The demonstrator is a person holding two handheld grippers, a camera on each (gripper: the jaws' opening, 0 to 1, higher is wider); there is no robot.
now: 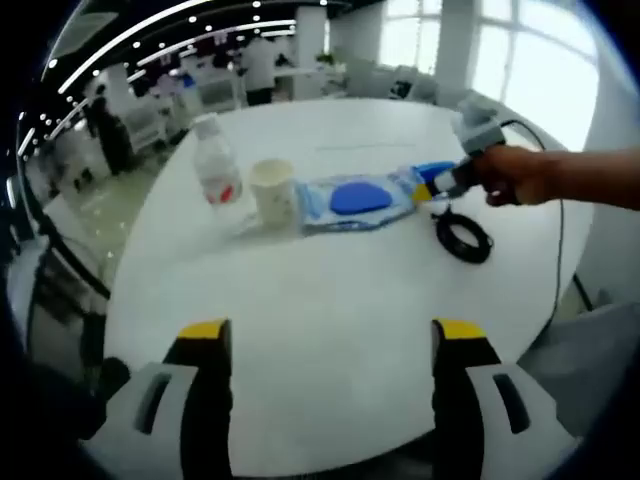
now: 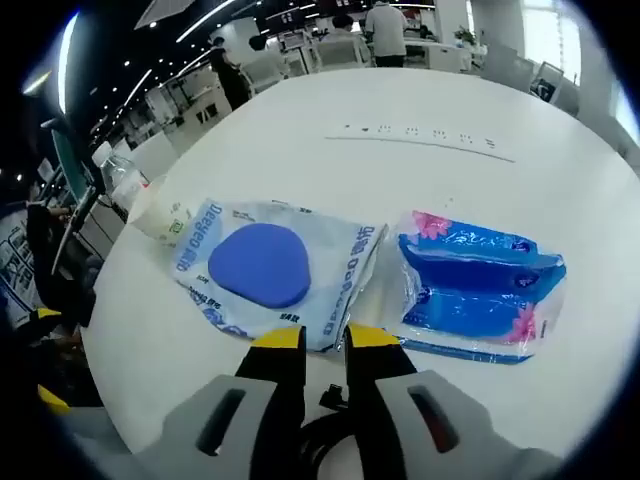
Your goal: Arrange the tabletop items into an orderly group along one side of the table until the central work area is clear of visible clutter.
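right gripper view: our right gripper [image 2: 324,340], jaws nearly closed, pinches the wipes pack [image 2: 270,268] at six o'clock, presumably for dragging sideward; our left gripper [image 1: 332,345] gapes, holding nothing.

left tool [image 1: 332,345] jaws spread; right tool [image 2: 324,342] jaws nearly closed.

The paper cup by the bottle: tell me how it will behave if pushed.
The paper cup looks light and stands upright, so a push high up would probably tip it. It seems thin-walled and may crush under firm tongs. On its side it would likely roll into the bottle.
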